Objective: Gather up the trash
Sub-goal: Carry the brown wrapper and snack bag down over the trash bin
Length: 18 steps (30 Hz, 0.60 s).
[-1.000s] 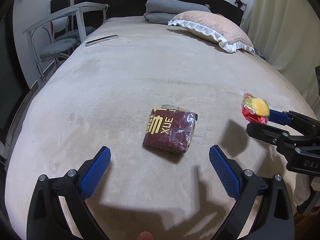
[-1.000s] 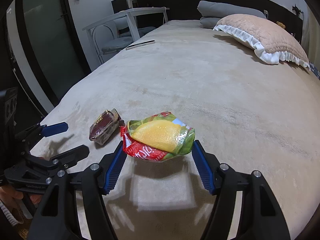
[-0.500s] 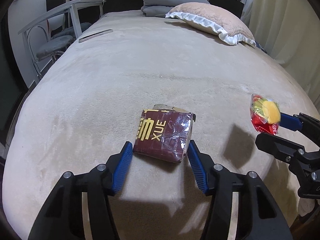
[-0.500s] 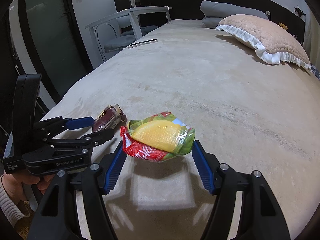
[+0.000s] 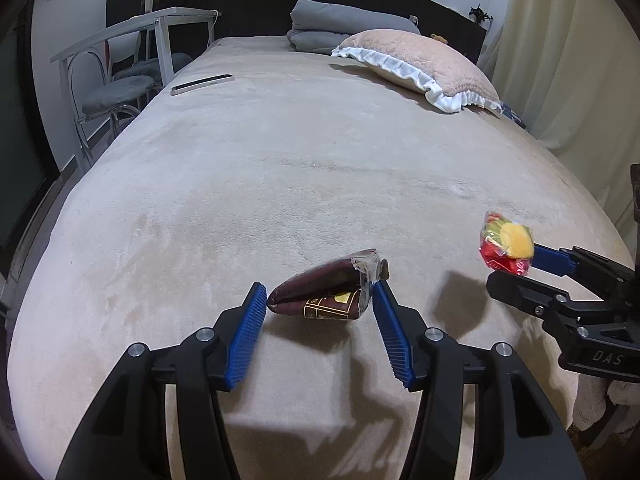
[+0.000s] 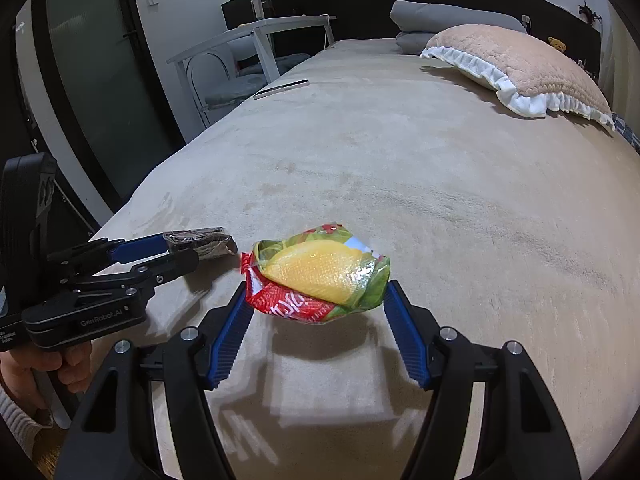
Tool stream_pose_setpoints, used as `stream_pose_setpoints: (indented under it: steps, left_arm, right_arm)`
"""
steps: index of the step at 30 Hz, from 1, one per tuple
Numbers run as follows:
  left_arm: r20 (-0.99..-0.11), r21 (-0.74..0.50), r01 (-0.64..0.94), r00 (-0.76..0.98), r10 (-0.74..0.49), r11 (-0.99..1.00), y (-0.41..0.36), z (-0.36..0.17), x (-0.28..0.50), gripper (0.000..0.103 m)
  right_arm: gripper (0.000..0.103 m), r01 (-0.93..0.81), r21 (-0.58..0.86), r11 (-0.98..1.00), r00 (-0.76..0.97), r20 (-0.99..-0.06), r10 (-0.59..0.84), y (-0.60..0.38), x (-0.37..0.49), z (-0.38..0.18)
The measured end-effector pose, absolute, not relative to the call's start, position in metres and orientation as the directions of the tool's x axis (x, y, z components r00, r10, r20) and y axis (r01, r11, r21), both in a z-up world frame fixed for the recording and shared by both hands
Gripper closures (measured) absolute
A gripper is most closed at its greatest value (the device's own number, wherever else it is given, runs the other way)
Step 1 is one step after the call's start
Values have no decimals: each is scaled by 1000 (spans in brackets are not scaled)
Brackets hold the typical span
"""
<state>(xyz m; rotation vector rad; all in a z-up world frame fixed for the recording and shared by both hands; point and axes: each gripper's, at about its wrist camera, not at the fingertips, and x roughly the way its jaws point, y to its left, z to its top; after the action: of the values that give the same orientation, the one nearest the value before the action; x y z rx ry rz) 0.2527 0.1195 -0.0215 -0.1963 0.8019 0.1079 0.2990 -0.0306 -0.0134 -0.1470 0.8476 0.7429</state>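
While the left gripper (image 5: 320,306) has its blue fingers (image 5: 247,322) pressed in on either end of a dark red packet (image 5: 326,290), that packet hangs tilted just above the bed (image 5: 280,168), its shadow on the blanket beneath it. Its long axis runs straight across from one finger to the other, the torn, crinkled end up against the right-hand finger, so the hold is along the length and not the thin way. From the other side, the same packet (image 6: 200,242) shows as a flat slab sticking forward past the fingertips.

Off to the right and a little further from the bed's edge, the right gripper (image 6: 318,300) is clamped on a crumpled red, green and yellow snack bag (image 6: 320,276), also held clear of the blanket, its long side likewise spanning finger to finger.

Both pieces of trash look to be picked up, and no bin is in view, so I'd guess the next move is carrying them away from the bed. Further out lie a pink pillow (image 5: 424,64) with a white frill, a folded grey blanket (image 5: 344,24) by the headboard, and a slim flat bar (image 5: 202,83) near the left edge.
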Motion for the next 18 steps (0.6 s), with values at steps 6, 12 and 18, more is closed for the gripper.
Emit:
stream_pose_setpoints:
  steps: [6,12,18]
  left_arm:
    - [-695,-166,-158,719,-2,973,110,-10,233,50]
    - [-667,-206,-154,744,-23,966,106,-1,215,50]
    - [-632,-251,-140,773,-53,958,93,6,187,50]
  right_arm:
    - [36,-639,162,752,443,-722,532,-42,288,-11]
    - [36,-621,175,764,447,-721,529,-57,274,-10]
    - [36,-606,200,770,445,-717,537,-74,260,-10]
